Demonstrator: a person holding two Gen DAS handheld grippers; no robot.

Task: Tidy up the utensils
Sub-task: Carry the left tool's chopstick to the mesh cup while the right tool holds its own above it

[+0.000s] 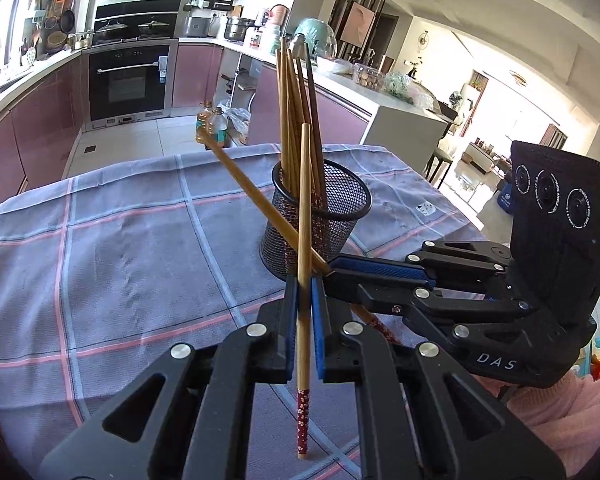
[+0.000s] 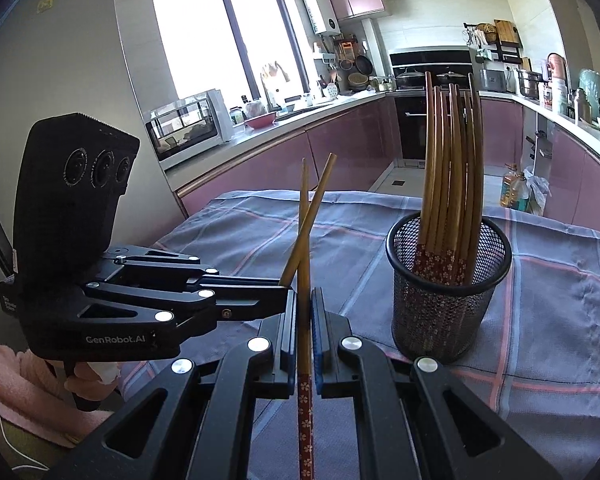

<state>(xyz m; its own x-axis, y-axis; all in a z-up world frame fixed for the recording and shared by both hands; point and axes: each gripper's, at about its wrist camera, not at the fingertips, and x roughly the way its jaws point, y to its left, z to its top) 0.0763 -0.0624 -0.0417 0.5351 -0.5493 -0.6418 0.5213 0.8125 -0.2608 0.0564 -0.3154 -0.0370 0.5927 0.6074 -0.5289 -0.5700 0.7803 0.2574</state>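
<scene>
Left wrist view: the left tongs (image 1: 304,292) are closed on one wooden chopstick (image 1: 304,240), which stands nearly upright between the blue pads, its red flowered end pointing down toward the camera. The black mesh holder (image 1: 320,220) stands on the desk just beyond the tongs, on a grey-blue checked cloth (image 1: 120,248) with pink lines. A bundle of chopsticks (image 1: 296,112) stands in the holder, tips up, leaning against its rim. To the right of the holder and close to it, the right tongs (image 1: 332,270) come in sideways, closed on a second chopstick (image 1: 252,192) that slants up and away to the left of the holder, crossing the first one just in front of the mesh.

In the right wrist view the right tongs (image 2: 304,308) clamp their chopstick (image 2: 305,240) upright, patterned end down. The holder (image 2: 448,288) is to the right, well filled with chopsticks (image 2: 452,168). Left of the holder, the left tongs (image 2: 286,290) reach in from the side, and their chopstick (image 2: 312,216) crosses the other above the pads. Beyond the holder lie kitchen cabinets.
</scene>
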